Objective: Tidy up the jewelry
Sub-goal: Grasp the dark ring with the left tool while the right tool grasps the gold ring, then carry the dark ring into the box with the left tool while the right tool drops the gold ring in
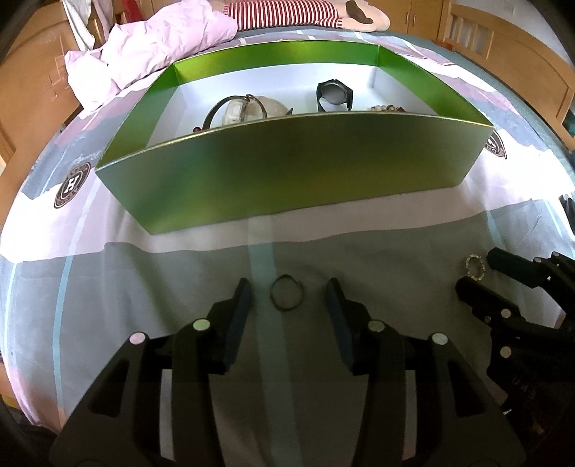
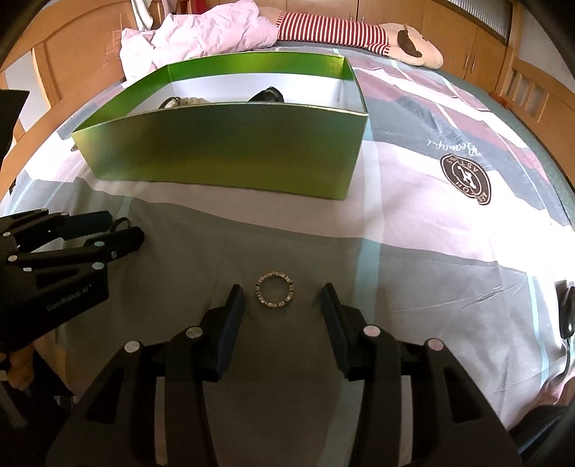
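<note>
A thin dark ring [image 1: 272,295] lies on the bedsheet between the fingers of my left gripper [image 1: 288,287], which stands open with neither pad touching it. A jewelled ring [image 2: 259,292] lies between the fingers of my right gripper [image 2: 281,290], which is also open and clear of it. From the left wrist view the right gripper [image 1: 475,269] shows at the right edge around the jewelled ring [image 1: 479,276]. From the right wrist view the left gripper [image 2: 124,224] shows at the left. Beyond both stands a green box [image 1: 287,169] holding watches [image 1: 233,109] and a beaded bracelet [image 1: 386,107].
The green box [image 2: 222,151] has a tall front wall facing me. A crumpled pink quilt [image 1: 151,54] and a striped plush toy [image 2: 334,30] lie at the far end of the bed. Wooden bed rails [image 2: 532,86] and cupboards ring the bed.
</note>
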A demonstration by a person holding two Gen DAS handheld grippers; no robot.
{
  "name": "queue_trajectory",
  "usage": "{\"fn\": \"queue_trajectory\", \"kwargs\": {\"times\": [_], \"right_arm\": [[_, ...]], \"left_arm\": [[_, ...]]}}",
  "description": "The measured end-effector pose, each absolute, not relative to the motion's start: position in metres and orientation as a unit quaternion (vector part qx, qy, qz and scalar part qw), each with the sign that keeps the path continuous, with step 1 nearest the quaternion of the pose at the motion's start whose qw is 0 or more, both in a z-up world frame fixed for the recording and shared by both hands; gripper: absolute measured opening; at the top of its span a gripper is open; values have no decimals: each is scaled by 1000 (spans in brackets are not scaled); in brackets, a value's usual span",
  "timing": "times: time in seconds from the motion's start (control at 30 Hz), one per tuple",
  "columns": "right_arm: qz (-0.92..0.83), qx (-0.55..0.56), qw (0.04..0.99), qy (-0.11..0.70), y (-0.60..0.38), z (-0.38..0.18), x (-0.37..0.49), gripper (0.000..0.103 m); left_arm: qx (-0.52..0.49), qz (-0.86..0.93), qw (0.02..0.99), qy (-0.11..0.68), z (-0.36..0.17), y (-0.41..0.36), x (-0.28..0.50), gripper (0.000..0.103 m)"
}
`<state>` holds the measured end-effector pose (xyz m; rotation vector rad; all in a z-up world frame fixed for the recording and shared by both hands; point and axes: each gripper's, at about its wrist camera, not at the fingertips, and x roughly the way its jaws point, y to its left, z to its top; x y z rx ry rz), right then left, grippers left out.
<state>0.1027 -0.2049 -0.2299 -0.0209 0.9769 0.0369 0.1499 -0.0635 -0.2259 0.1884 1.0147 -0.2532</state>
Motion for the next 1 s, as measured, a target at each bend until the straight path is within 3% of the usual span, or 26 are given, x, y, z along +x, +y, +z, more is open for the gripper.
{"fn": "queue_trajectory", "kwargs": {"times": [0.07,0.2,1.0], "right_arm": [[16,-6,884,467,-205,-230,102,42],[26,-9,886,463,-201,-229,101,21],[29,-15,886,462,-199,-227,104,21]], "left_arm": [[88,-126,862,482,-226,-64,149,36],[89,-136,862,480,-224,-67,146,21],[74,-132,864,480,-219,-60,141,19]]}}
